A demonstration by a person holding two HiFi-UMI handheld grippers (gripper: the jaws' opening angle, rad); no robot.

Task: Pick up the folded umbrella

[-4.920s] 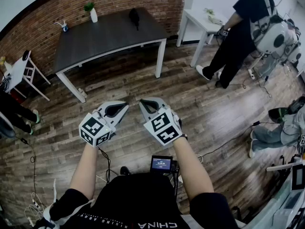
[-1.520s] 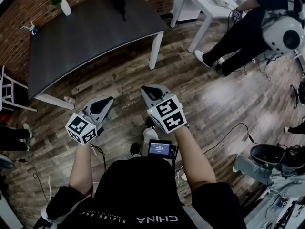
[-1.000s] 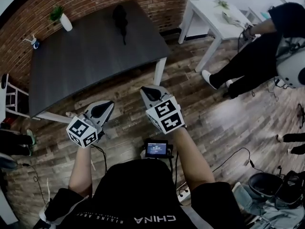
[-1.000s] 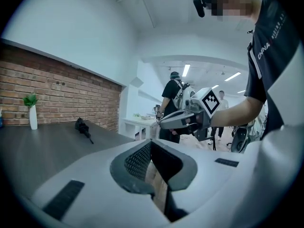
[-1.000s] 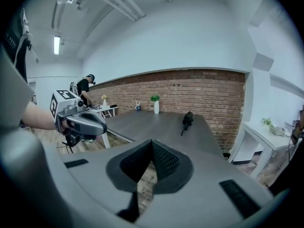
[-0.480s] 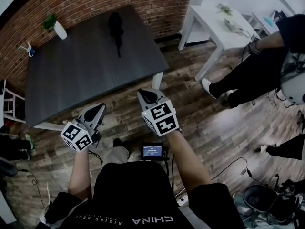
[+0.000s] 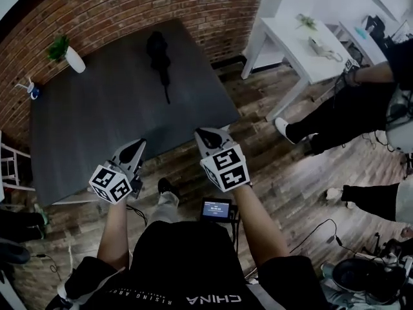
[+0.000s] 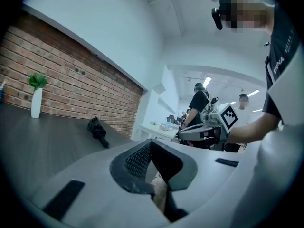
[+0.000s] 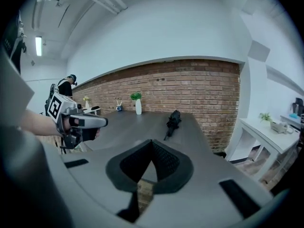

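umbrella: folded black umbrella [image 7: 159,55] lies flat on the dark table [image 7: 97,115], well ahead of both tools and between their two lines. Thin end points back toward the tools, bulky end away.
left tool: left tool [image 7: 136,144] has its jaws fully together with nothing between them. Tip sits about at the near table edge, umbrella ahead and to its right.
right tool: right tool [image 7: 204,134] is the same, jaws closed and empty, angled slightly down. Umbrella is ahead and a little to its right in the right gripper view.
stage: my read is approach only, no contact with the umbrella yet.
nearby: white vase with plant [image 7: 71,57] far ahead-left of the left tool, well apart from the umbrella. Another person [image 7: 361,102] stands off to the right of the right tool, beside a white side table [image 7: 310,44].
risk 1: reaching in with jaws closed would shove the umbrella along the table instead of gripping it.
risk 2: long reach across the table, so a shallow grab on the thin end likely lets the heavy end droop or slip out.
risk 3: loose fabric folds could get pinched instead of the body, giving a weak hold.
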